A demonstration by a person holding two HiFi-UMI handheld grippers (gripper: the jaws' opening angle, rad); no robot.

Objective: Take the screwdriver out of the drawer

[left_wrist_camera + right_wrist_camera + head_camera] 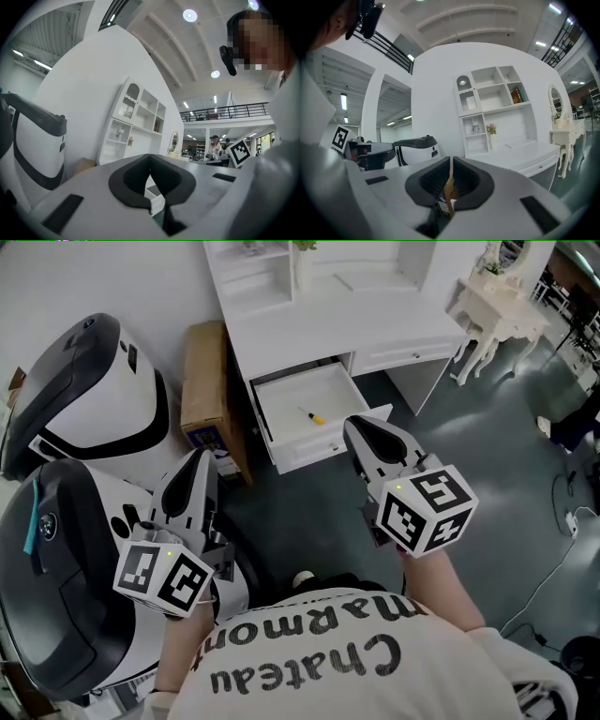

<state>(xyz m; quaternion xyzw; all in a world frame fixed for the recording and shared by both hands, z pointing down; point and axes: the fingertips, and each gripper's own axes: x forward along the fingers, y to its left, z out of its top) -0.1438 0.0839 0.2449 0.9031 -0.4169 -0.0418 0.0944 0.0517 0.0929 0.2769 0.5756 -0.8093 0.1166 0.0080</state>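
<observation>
A small screwdriver with a yellow handle lies alone in the open white drawer of the white desk. My right gripper hovers just right of the drawer's front corner, pointing toward the desk, with its jaws shut and nothing in them. The left gripper is held lower left, well short of the drawer, and its jaws also meet with nothing between them. In the right gripper view the gripper faces the desk's shelf unit. In the left gripper view the gripper points level at the same furniture.
A cardboard box leans against the desk's left side. Two large white-and-black machines fill the left. A white vanity table stands at the upper right, and cables run over the grey floor on the right.
</observation>
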